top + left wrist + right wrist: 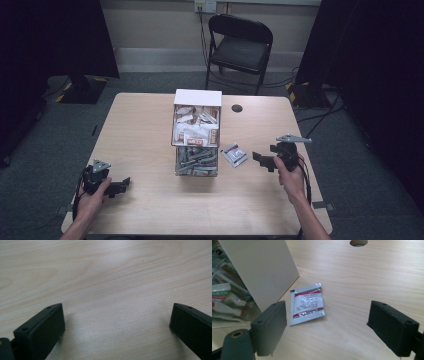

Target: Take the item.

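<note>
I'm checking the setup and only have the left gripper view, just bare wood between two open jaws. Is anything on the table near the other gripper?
Observer: Yes, a small sachet lies flat just ahead of the right gripper.
Operator: Is it gripped?
Observer: No, the jaws stand open, apart from it.
Operator: Anything else nearby?
Observer: A two-tier box full of sachets stands mid-table, beside the loose one.

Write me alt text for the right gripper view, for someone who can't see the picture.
A small white sachet with red and green bands lies flat on a light wooden table, ahead of the right gripper, whose two black jaws stand wide apart with nothing between them. A white box side rises at the left, with more packets visible beside it.
</note>
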A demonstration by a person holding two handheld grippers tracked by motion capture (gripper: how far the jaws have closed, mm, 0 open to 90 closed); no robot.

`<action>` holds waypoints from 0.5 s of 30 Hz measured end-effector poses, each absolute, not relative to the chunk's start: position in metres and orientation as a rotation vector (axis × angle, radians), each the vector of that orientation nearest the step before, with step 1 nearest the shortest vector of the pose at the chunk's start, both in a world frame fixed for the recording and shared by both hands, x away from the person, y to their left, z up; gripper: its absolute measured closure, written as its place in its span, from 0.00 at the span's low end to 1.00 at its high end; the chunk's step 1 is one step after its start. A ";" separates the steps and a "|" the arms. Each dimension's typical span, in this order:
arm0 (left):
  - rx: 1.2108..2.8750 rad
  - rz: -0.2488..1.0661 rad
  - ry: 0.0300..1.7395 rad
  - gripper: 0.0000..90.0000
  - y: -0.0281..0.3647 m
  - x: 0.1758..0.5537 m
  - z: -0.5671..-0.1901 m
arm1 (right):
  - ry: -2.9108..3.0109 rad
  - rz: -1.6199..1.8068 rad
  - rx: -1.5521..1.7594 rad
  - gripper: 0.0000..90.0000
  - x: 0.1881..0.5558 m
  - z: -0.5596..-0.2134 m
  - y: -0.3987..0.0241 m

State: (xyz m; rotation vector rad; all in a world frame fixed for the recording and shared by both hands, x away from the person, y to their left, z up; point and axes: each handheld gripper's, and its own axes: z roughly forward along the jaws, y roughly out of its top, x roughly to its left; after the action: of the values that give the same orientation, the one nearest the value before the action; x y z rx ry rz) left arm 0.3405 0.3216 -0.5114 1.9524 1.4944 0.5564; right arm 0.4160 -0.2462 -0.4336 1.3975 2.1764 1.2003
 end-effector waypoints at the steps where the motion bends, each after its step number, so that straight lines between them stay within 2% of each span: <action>1: 1.954 0.555 1.494 0.00 0.322 0.341 -0.511 | 2.177 1.196 1.392 0.16 0.413 -0.432 -0.247; 15: 1.954 0.555 1.495 0.00 0.322 0.341 -0.511 | 2.112 1.105 1.402 0.16 0.376 -0.427 -0.275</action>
State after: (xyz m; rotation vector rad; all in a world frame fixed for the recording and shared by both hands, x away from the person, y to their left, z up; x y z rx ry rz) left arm 0.3405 0.3217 -0.5112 1.9540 1.4945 0.5551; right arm 0.3757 -0.2748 -0.4270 1.4024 2.1116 1.1047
